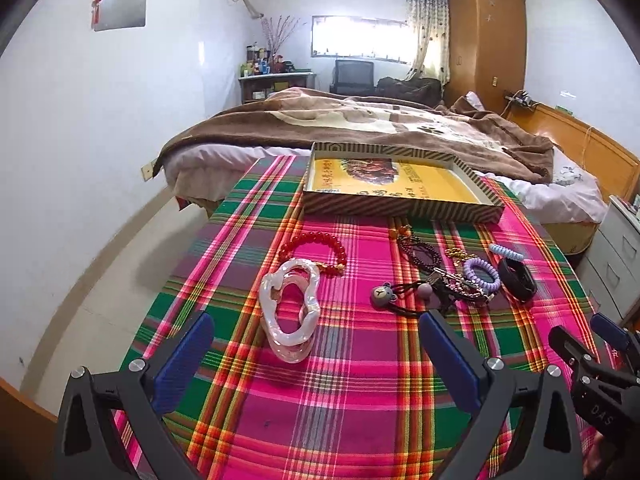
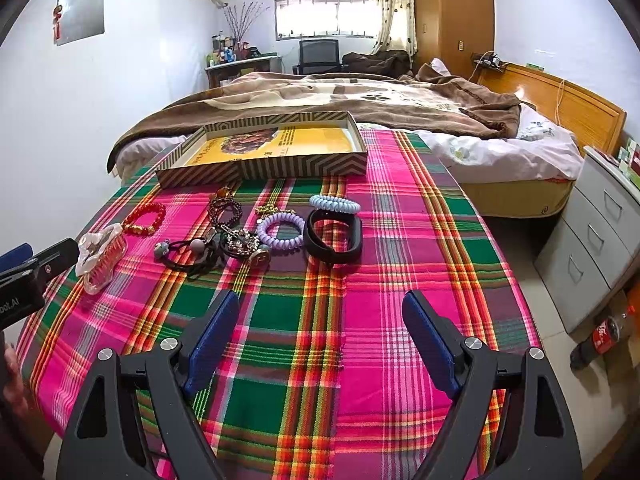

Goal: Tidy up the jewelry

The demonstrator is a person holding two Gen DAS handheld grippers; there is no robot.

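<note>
While your left gripper [image 1: 316, 354] sits with its blue fingers spread wide, the white hair claw [image 1: 289, 312] stands on the cloth [image 1: 360, 400] between and just past them, untouched. Your right gripper [image 2: 320, 334] is wide too and holds nothing. You can read "DAS" on the black tool at the right edge of the left view, and "bot.AI", cut off, at the left edge of the right view. A cola bottle [image 2: 600, 338] lies on the floor with a red label too blurry to read. The writing inside the yellow tray [image 1: 400, 206] is too small to read. Beads, hair ties and a black band [image 2: 334, 236] lie near the tray, some tangled together.
</note>
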